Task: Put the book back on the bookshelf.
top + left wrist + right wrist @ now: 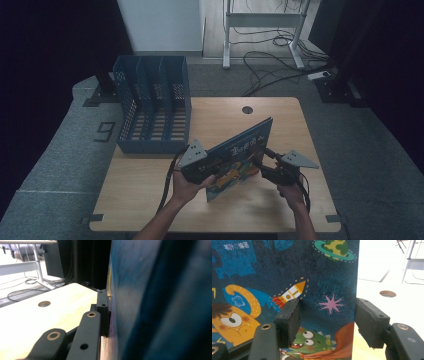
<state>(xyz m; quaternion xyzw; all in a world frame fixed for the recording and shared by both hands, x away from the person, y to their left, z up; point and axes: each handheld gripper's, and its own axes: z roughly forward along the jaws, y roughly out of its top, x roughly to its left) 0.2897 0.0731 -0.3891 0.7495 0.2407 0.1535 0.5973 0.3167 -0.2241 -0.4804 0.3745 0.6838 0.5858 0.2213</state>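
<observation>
Book (240, 157) stands tilted on its lower edge over the near middle of the table (280, 112), cover with cartoon monsters and a rocket facing the person's right side. Left gripper (212, 170) clenched on the book's near-left part; in the left gripper view one black jaw presses flat against the cover (155, 302), other jaw hidden behind it. Left hand (187, 187) wraps that gripper from below. Right gripper (265, 162) sits at the book's right side, near the table's near-right part; in the right gripper view its jaws stand apart (327, 320), released, one in front of the cover (322, 277), the other past the book's edge, over bare table. Cannot tell if that jaw touches the cover. Right hand (290, 192) holds the gripper from behind. Blue file rack (152, 107) with upright dividers sits at the far-left corner of the table, well apart from the book. Round cable hole (247, 109) near the far edge, middle. Floor cables (270, 62) beyond the table.
</observation>
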